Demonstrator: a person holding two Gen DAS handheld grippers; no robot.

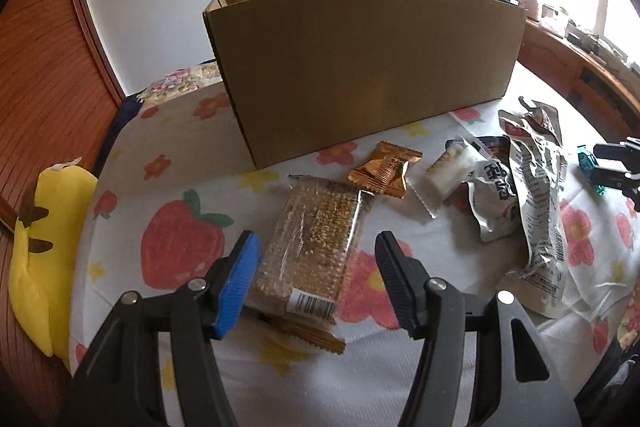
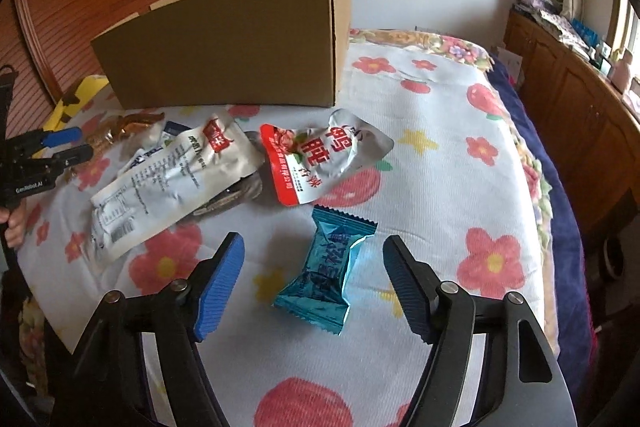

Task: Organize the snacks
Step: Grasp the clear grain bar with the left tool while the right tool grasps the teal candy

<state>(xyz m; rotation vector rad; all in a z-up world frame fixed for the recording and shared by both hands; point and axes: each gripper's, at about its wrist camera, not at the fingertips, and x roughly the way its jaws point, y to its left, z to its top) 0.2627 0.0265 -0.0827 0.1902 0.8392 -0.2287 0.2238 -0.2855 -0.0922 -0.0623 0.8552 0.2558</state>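
My left gripper (image 1: 316, 263) is spread around the near end of the clear grain bar packet (image 1: 310, 259), its blue pad right at the wrapper's left edge and the other pad apart from it, so nothing is grasped. My right gripper (image 2: 314, 281) is likewise released, straddling the teal candy (image 2: 326, 275) without touching it. Both snacks lie on the flowered bedspread (image 2: 440, 155), with silver pouches (image 2: 176, 175) between them and the open cardboard box (image 1: 360, 67) standing farther back.
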